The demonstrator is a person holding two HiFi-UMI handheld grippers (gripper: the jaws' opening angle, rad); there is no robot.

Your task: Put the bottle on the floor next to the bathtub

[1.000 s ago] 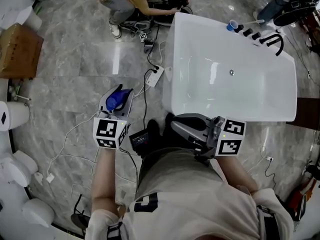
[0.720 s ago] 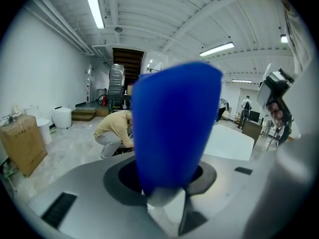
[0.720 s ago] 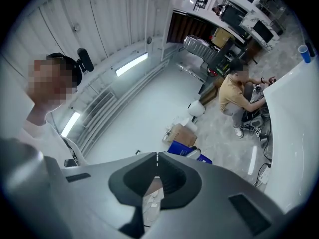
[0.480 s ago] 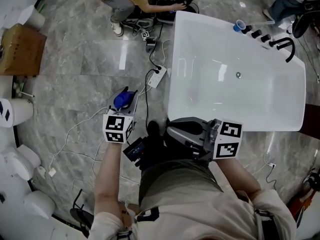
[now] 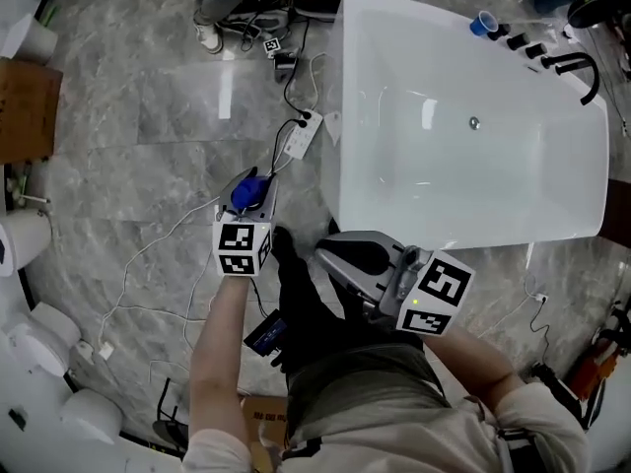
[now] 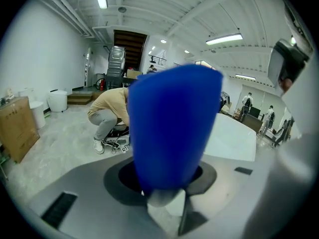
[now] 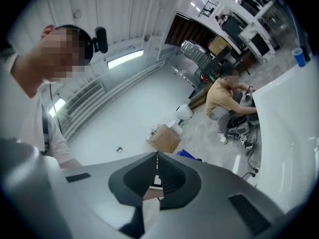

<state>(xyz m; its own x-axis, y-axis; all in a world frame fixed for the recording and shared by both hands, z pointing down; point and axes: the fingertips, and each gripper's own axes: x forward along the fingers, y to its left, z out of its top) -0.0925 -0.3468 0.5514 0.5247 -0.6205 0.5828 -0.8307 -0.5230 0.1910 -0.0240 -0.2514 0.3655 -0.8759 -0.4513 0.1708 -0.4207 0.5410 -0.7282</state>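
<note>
**A:** Which hand has the bottle?

**B:** The left. In the left gripper view the blue bottle (image 6: 172, 128) fills the gap and the jaws are clamped on its sides. Its long axis runs out along the jaws, narrow end toward the camera.

**A:** And the right gripper (image 7: 156, 156)?

**B:** Jaws together, nothing between them. The head view puts it at the bathtub's (image 5: 347, 166) near left corner, so it is no help here.

**A:** Where does the bottle need to go?

**B:** In the head view the left gripper (image 5: 253, 203) hangs over the grey floor (image 5: 148, 166), just off the tub's left wall. The bare strip along that wall lies ahead of it and toward the tub. A white power strip (image 5: 300, 139) lies further along the same wall, so I'd set down short of it.

**A:** Can you see how high the bottle is?

**B:** No. From above it is only a foreshortened blue patch, and in the left gripper's view it hides the floor beneath.
</note>
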